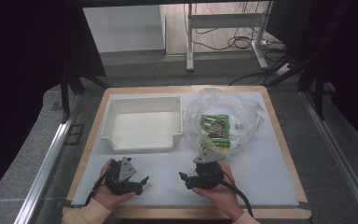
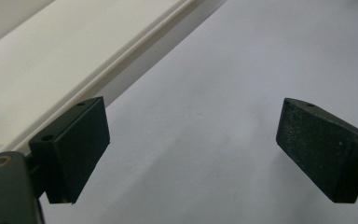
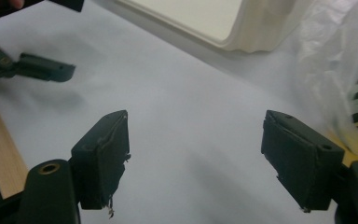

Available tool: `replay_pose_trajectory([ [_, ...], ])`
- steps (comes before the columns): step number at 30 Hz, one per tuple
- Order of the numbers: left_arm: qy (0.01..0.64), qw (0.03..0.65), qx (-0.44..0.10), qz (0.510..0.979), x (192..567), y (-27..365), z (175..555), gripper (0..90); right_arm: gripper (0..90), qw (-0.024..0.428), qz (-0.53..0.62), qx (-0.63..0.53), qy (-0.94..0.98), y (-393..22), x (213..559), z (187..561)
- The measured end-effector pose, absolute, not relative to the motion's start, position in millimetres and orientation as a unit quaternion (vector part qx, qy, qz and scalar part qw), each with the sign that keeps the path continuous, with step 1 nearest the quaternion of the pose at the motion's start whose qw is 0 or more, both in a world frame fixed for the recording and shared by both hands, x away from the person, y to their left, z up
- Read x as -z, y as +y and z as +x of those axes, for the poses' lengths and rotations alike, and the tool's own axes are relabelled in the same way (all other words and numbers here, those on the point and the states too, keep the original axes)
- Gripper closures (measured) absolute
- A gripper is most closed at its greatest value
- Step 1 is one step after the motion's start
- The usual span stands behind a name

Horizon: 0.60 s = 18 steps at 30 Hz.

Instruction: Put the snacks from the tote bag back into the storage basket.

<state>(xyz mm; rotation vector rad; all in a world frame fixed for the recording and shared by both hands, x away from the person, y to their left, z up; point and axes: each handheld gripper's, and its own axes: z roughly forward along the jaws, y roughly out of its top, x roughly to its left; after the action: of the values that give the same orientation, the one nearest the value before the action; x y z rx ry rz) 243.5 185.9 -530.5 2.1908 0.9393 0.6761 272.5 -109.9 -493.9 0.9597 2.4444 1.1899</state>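
Both grippers rest low in the frame on the white worktop (image 1: pixel 261 158), left gripper (image 1: pixel 137 183) at lower left, right gripper (image 1: pixel 188 181) at lower centre, each with fingers spread and holding nothing. An empty tray (image 1: pixel 142 123) sits at centre. Right of it lies a clear bag (image 1: pixel 223 116) with a green packet (image 1: pixel 216 127) inside. Likely the packet goes to the tray: better to pin the bag with one gripper and pinch the packet's edge squarely with the other

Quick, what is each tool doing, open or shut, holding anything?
Left tool: open, holding nothing.
Right tool: open, holding nothing.
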Motion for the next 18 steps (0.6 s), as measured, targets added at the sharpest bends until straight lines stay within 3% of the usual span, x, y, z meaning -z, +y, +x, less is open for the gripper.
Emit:
replay_pose_trajectory([
  [6,0.375,0.328,-0.259,0.827,527,187,245,9.2,26.7,0.125,0.324,-0.407,0.845,-109,495,272],
  [18,0.342,0.347,-0.262,0.833,525,178,235,9.3,27.5,0.137,0.315,-0.406,0.847,-105,491,268],
])
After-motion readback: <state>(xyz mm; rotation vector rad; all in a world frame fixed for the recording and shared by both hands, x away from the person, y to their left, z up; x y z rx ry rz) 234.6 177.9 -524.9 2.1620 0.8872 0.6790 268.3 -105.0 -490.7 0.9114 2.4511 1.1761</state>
